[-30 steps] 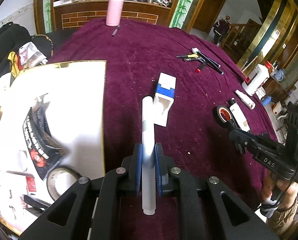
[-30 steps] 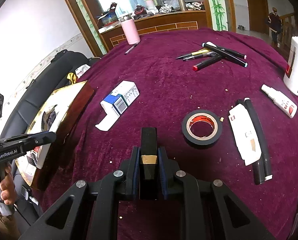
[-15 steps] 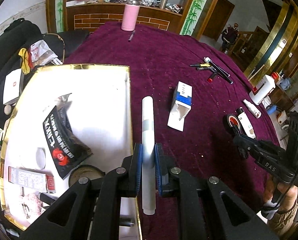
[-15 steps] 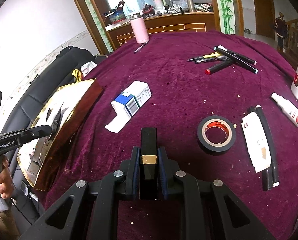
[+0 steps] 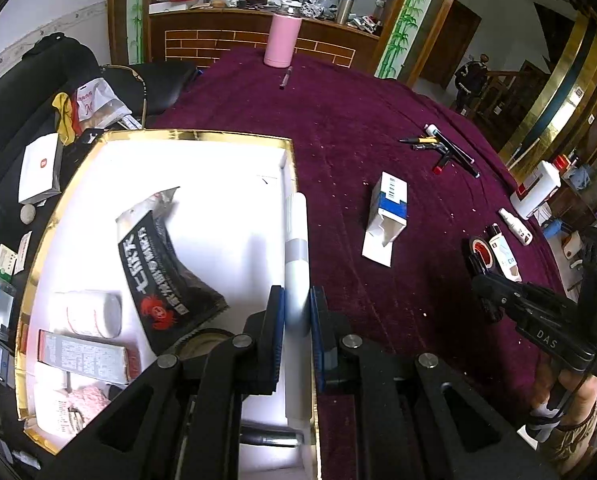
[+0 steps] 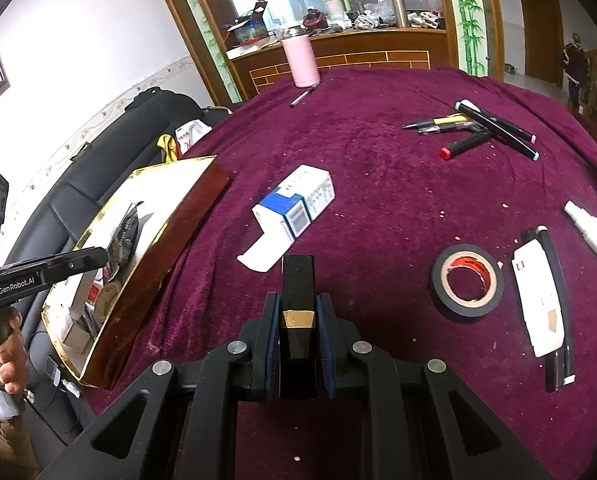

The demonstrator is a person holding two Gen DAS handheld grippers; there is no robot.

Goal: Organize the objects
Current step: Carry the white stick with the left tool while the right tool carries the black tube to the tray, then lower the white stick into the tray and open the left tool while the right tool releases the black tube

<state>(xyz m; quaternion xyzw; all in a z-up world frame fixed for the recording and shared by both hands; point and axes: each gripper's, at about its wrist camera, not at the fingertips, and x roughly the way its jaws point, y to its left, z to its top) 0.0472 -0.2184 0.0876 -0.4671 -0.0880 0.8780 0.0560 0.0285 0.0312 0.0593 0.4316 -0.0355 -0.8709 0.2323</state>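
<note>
Left tongs [image 5: 296, 312] are gripping one long white plastic tube [image 5: 296, 240], grey-banded, above the gold-rimmed white box's edge [image 5: 194, 135]. Right tongs [image 6: 297, 316] are clamping one black gold-banded block [image 6: 297, 292] over the maroon counter [image 6: 378, 168].

One tape roll [image 6: 467, 289], two boxes [image 6: 296, 205]

Both views are angled steeply down along gripper fingers; the maroon table [image 5: 378, 128] and blue-white carton [image 6: 294, 204] are shared, seemingly close.
</note>
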